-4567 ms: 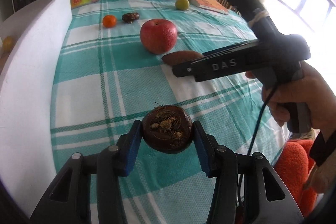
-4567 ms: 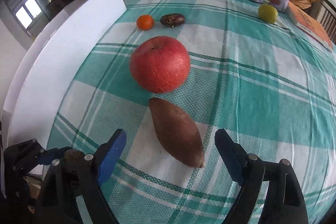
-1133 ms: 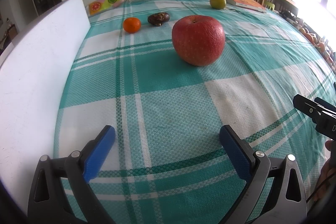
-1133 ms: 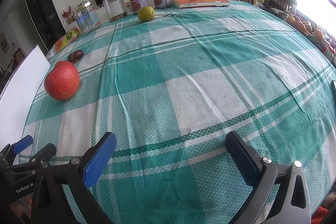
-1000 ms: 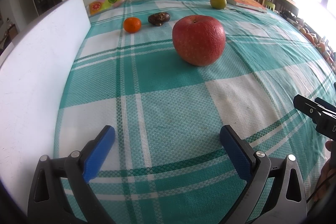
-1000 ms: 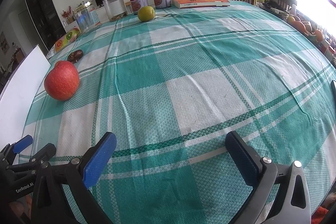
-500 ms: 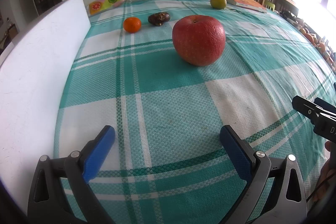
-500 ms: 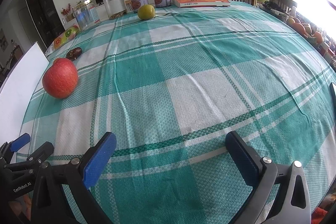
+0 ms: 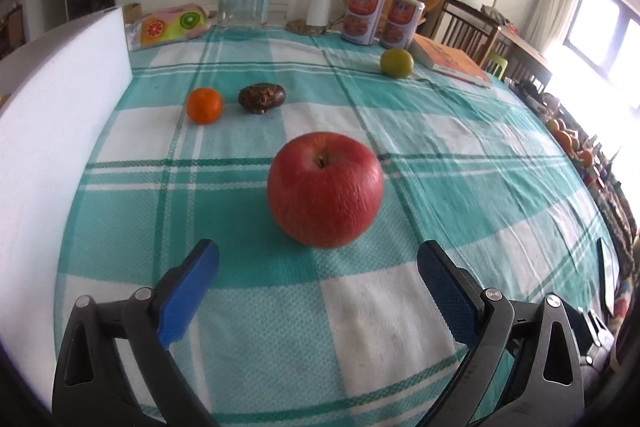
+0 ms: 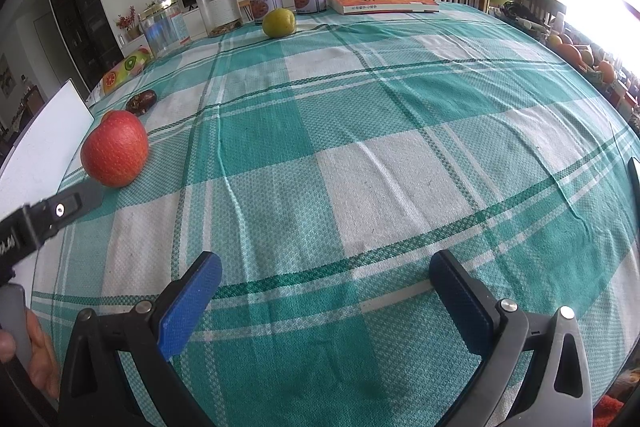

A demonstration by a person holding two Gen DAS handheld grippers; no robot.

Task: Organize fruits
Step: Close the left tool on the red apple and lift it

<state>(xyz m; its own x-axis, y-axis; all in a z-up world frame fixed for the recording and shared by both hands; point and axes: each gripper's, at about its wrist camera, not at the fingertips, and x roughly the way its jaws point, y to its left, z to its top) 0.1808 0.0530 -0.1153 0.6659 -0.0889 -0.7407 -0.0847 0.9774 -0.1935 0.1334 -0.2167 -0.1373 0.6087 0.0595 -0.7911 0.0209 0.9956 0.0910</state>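
1. While the left gripper (image 9: 318, 269) is hovering low over the counter (image 9: 400, 307) with its fingers (image 9: 188, 291) spread wide and holding nothing, the apple (image 9: 325, 189) is sitting upright just ahead of them, stem up, roughly centred in the gap.
2. Right gripper (image 10: 326, 285): fingers likewise wide and holding nothing, pointing over bare checked cloth, well apart from any fruit; the apple (image 10: 115, 153) is lying off to its left.
3. Step in hand, as judged: the left gripper is lining up on the apple for a pick.
4. Doing it well:
   - the opening is looking only slightly wider than the apple, so the approach is needing to run straight and centred, or a fingertip may nudge it into a roll;
   - the pads are wanting the widest part of the fruit, level, not the tapering top;
   - the skin is smooth and the fruit round and heavy, so a firm, even squeeze is called for before any lift.
5. Other fruit lying beyond: orange (image 9: 204, 105) and a dark brown piece (image 9: 262, 98) side by side near the white board (image 9: 52, 131); green fruit (image 9: 396, 63) far right, beside the book (image 9: 452, 61).
6. Where the sorted fruit is going is not showing.
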